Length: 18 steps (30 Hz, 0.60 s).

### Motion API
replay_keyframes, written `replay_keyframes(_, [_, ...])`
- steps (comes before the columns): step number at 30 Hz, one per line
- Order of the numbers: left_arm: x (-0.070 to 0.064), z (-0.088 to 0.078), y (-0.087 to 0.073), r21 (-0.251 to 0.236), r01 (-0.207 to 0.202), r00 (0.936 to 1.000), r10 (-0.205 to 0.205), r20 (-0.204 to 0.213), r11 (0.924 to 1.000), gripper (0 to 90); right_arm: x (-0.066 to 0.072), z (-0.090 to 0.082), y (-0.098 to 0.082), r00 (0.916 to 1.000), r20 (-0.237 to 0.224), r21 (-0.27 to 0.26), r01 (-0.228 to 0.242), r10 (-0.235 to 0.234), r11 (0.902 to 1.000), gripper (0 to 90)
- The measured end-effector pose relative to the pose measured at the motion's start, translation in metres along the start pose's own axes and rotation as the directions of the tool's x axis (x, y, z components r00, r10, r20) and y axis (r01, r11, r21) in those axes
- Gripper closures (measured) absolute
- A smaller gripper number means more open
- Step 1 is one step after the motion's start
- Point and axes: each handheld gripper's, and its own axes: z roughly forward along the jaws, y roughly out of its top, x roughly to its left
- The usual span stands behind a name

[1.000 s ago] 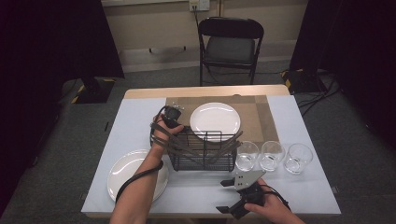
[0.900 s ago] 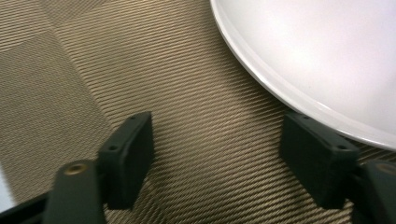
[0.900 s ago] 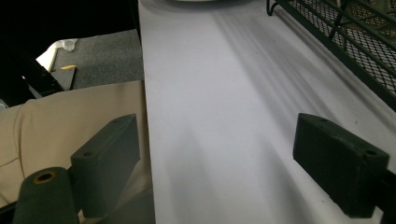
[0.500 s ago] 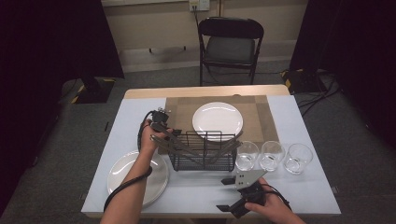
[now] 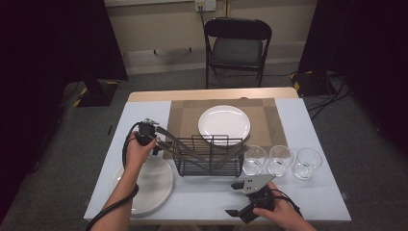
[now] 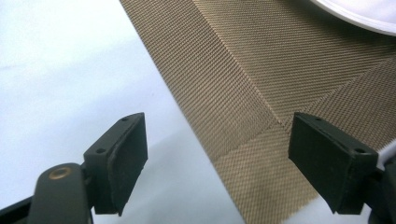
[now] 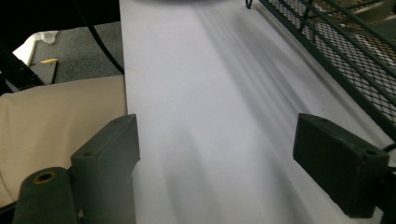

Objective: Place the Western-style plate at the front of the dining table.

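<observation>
My left gripper [image 5: 153, 135] hangs over the left edge of the brown placemat [image 6: 261, 79], jaws spread wide with nothing between them; they have just been opening. The white plate [image 5: 224, 123] lies flat on that mat behind the wire dish rack [image 5: 209, 155], and a stack of plates [image 5: 150, 183] sits on the surface near my left forearm. I judge I am between placements: one plate is set down and the next waits in the stack. My right gripper [image 5: 239, 199] rests low on the front edge of the surface, jaws wide apart and empty, beside the rack. Three glasses [image 5: 281, 161] stand in a row to the rack's right. Next I should bring the left gripper down to the stack's rim, though the rim's exact height is hard to judge from above, and close on the top plate alone.
</observation>
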Motion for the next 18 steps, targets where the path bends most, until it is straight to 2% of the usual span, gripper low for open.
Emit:
replay_keyframes(1, [-0.001, -0.001, -0.002, -0.014, 0.025, 0.9997, -0.025, -0.002, 0.9996, 19.5, -0.001, -0.001, 0.0, 1.0, 0.003, -0.001, -0.003, 0.003, 1.0, 13.5])
replay_keyframes(3, [0.0, -0.005, -0.004, -0.008, 0.035, 0.9994, -0.035, 0.006, 0.9994, 19.5, -0.002, -0.002, -0.001, 0.9999, 0.015, 0.0, -0.008, 0.008, 1.0, 13.5])
replay_keyframes(5, [-0.001, -0.009, -0.006, 0.011, 0.028, 0.9996, -0.028, 0.008, 0.9996, 19.5, -0.004, -0.004, -0.001, 0.9997, 0.019, -0.002, -0.013, 0.013, 0.9999, 13.5])
replay_keyframes(8, [-0.003, -0.013, -0.01, 0.014, 0.017, 0.9997, -0.017, 0.017, 0.9998, 19.4, -0.005, -0.005, -0.003, 0.9994, 0.024, 0.001, -0.025, 0.025, 0.9997, 13.5])
replay_keyframes(11, [-0.003, -0.017, -0.013, 0.012, 0.027, 0.9994, -0.027, 0.02, 0.9996, 19.4, -0.006, -0.005, -0.004, 0.9994, 0.026, 0.005, -0.024, 0.024, 0.9997, 13.5])
replay_keyframes(18, [-0.005, -0.026, -0.015, 0.023, 0.017, 0.9994, -0.018, 0.03, 0.9996, 19.4, -0.005, -0.008, -0.004, 0.9992, 0.037, 0.01, -0.017, 0.016, 0.9998, 13.5])
